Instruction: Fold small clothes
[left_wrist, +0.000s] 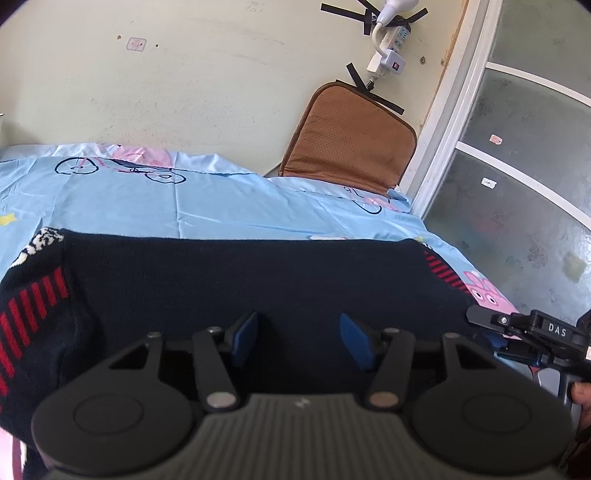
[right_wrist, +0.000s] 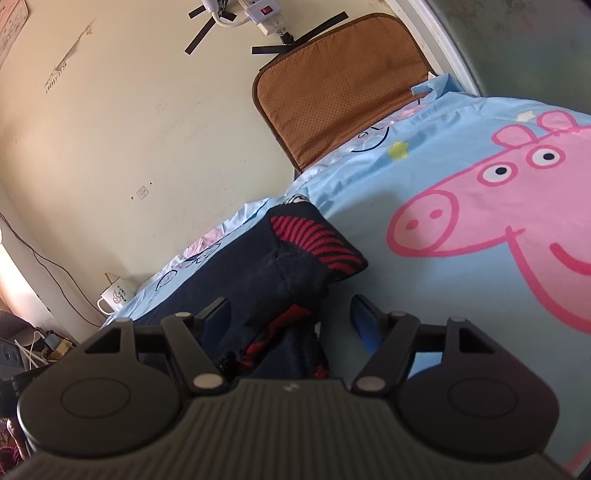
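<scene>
A small dark navy knitted garment (left_wrist: 236, 280) with red stripes lies flat on the light blue cartoon bedsheet (left_wrist: 207, 206). My left gripper (left_wrist: 301, 332) is open, its blue pads (left_wrist: 245, 338) apart just above the garment's near edge. In the right wrist view the same garment (right_wrist: 266, 273) is folded, with a red striped corner (right_wrist: 314, 240). My right gripper (right_wrist: 291, 314) is open over the garment's bunched near end. The right gripper also shows in the left wrist view (left_wrist: 524, 325) at the garment's right side.
A brown cushion (left_wrist: 347, 136) leans on the wall at the bed's far edge. A taped power strip (left_wrist: 388, 51) hangs above it. A frosted glass door (left_wrist: 517, 166) stands at the right. A white mug (right_wrist: 112, 297) sits left of the bed.
</scene>
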